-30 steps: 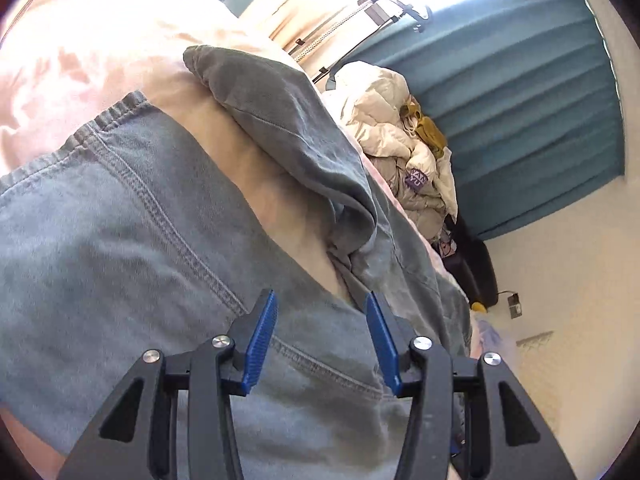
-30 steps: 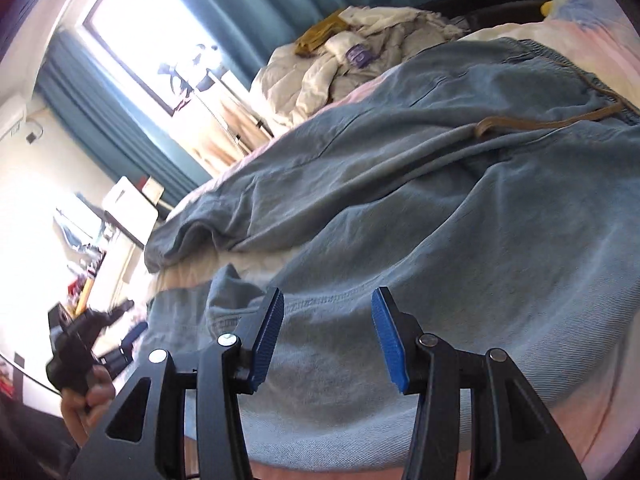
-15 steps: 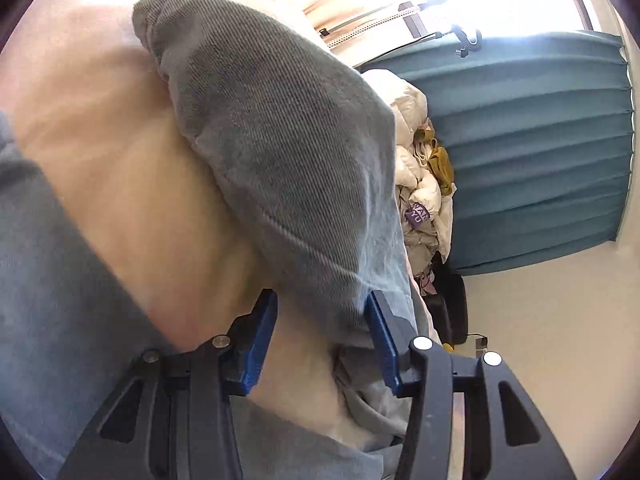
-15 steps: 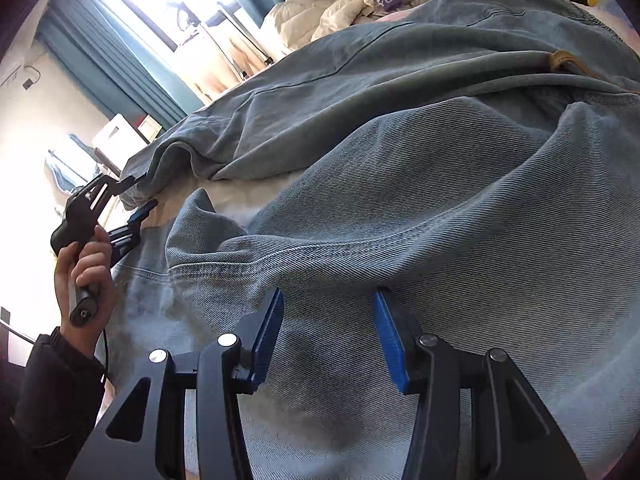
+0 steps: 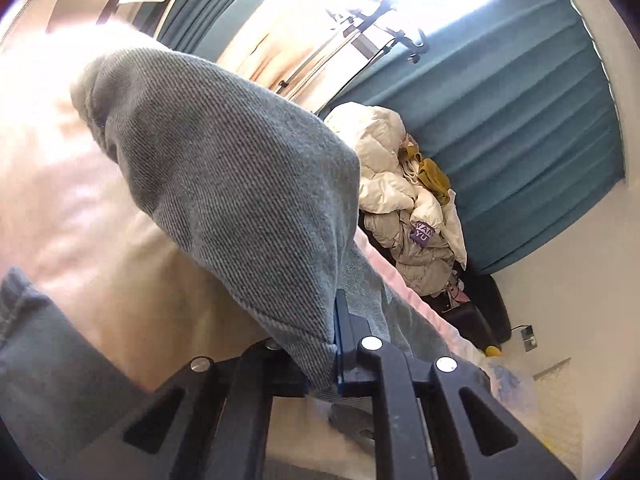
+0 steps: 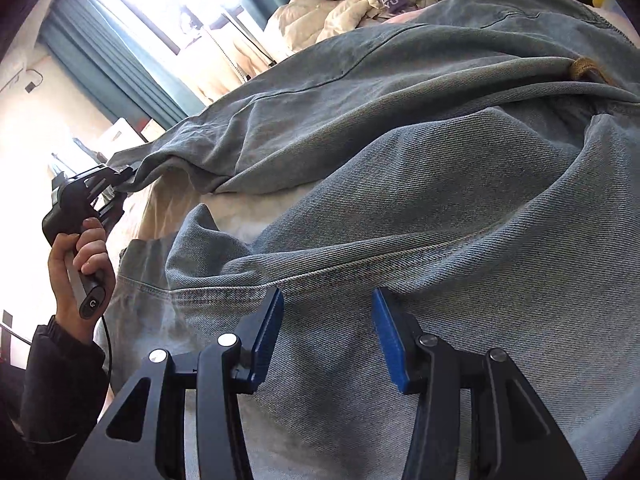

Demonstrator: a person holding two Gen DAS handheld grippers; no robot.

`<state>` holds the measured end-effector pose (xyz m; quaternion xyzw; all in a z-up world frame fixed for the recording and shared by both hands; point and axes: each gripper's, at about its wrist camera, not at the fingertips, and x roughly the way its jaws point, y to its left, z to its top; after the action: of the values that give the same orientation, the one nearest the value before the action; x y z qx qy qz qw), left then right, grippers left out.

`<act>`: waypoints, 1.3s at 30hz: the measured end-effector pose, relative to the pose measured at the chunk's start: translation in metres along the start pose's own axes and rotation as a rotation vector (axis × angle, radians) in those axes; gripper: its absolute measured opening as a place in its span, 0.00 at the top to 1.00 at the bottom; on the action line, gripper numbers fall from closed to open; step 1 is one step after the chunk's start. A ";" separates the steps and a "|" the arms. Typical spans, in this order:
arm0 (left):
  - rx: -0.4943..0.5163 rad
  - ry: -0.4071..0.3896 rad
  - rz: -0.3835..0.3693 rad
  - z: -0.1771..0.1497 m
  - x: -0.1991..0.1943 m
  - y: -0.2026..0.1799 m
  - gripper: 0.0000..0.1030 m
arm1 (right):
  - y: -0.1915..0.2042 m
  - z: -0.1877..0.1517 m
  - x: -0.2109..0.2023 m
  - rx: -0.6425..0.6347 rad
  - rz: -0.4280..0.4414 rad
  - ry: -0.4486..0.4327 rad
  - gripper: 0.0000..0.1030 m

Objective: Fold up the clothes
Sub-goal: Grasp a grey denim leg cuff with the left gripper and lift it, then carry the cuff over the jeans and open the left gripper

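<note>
Two grippers working one pair of jeans (image 6: 400, 184) lying spread across the bed (image 5: 100, 208): left gripper (image 5: 334, 344) pinching the hem of one leg; right gripper (image 6: 326, 340) hovering half-open over the other leg, gripping nothing.

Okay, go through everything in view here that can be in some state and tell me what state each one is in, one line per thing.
Left gripper: jaws shut on the hem of a jeans leg.
Right gripper: jaws open, nothing pinched, over a seam.
Jeans: unfolded, spread over the bed, wrinkled.
Teal curtains: drawn aside, bright window showing.
Pile of pale clothes: crumpled, unfolded.
</note>
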<state>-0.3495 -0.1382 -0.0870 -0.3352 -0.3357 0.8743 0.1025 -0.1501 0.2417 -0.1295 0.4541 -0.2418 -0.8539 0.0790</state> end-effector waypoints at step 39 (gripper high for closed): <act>0.893 0.360 0.251 -0.234 0.135 -0.255 0.67 | -0.140 0.029 -0.060 0.408 -0.068 -0.142 0.55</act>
<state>-0.3103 0.2300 -0.1178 -0.4421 0.1374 0.8666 0.1862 -0.1274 0.3941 -0.1397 0.4072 -0.3990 -0.8193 -0.0608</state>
